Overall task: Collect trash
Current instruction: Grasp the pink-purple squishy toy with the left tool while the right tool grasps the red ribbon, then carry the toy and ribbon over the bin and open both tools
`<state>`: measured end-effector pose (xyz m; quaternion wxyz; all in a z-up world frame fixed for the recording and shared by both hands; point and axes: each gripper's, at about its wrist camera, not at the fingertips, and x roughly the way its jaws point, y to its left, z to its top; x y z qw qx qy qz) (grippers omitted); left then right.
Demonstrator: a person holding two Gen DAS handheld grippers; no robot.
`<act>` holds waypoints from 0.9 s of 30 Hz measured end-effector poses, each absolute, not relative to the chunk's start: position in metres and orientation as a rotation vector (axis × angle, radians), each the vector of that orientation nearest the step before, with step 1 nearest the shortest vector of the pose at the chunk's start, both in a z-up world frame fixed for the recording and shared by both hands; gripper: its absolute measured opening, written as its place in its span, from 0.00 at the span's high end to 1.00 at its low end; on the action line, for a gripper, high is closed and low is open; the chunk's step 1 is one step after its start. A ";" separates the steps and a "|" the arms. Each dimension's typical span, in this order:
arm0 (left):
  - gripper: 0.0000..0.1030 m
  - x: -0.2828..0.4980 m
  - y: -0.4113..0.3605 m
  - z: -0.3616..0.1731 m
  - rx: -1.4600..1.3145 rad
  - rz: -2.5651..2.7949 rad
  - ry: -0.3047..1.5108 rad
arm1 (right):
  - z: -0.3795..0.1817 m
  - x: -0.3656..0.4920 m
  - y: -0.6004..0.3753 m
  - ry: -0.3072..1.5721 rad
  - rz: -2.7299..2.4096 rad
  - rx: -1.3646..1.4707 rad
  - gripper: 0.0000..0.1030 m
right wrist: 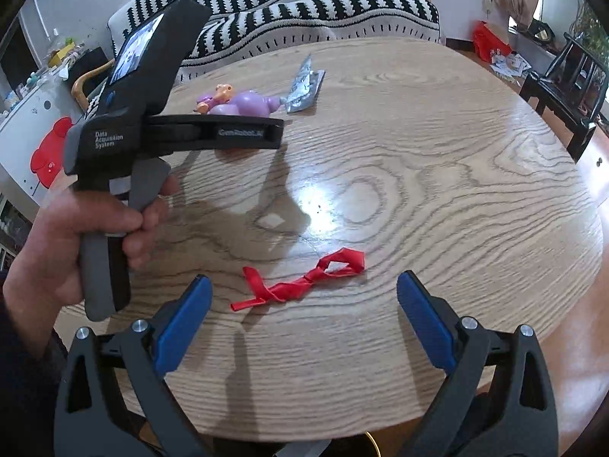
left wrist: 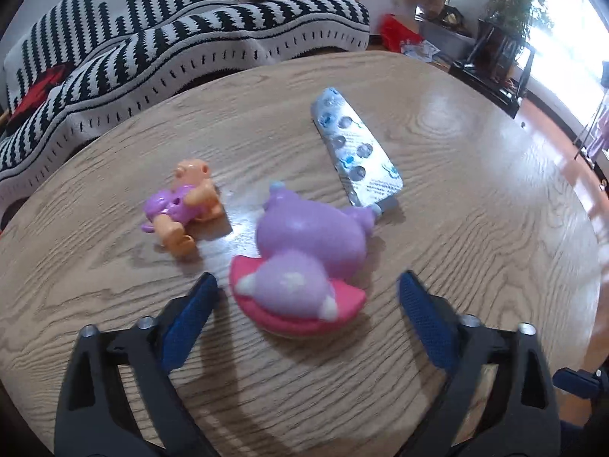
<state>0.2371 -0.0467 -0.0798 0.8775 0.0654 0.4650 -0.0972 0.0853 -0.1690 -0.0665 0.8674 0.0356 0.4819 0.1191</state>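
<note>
A silver blister pack [left wrist: 354, 152] lies on the round wooden table [left wrist: 475, 209], beyond a purple and pink toy [left wrist: 304, 262]. My left gripper [left wrist: 308, 285] is open, its blue pads either side of that toy and just above the table. A small orange and purple doll [left wrist: 182, 205] lies to the left. In the right wrist view a twisted red ribbon scrap [right wrist: 300, 282] lies just ahead of my open right gripper [right wrist: 304, 285]. The blister pack [right wrist: 304, 87] and the toys [right wrist: 239, 104] lie far off there, behind the left gripper's body [right wrist: 152, 129].
A sofa with a black and white striped blanket [left wrist: 171, 45] stands behind the table. A dark chair [right wrist: 563, 87] and plants stand at the right. The hand holding the left gripper [right wrist: 76, 243] sits over the table's left side.
</note>
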 end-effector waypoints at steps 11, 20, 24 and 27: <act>0.49 0.201 -0.034 -0.067 0.162 -0.196 0.968 | -0.074 0.090 -0.163 0.993 0.179 0.045 0.43; 0.49 0.128 0.018 -0.045 0.162 -0.171 0.963 | -0.067 0.082 -0.166 0.993 0.218 0.097 0.70; 0.49 0.093 0.028 -0.029 0.134 -0.181 0.945 | -0.045 0.070 -0.171 0.940 0.229 0.141 0.70; 0.49 0.057 0.025 -0.023 0.154 -0.210 0.931 | -0.034 0.059 -0.177 0.921 0.244 0.170 0.70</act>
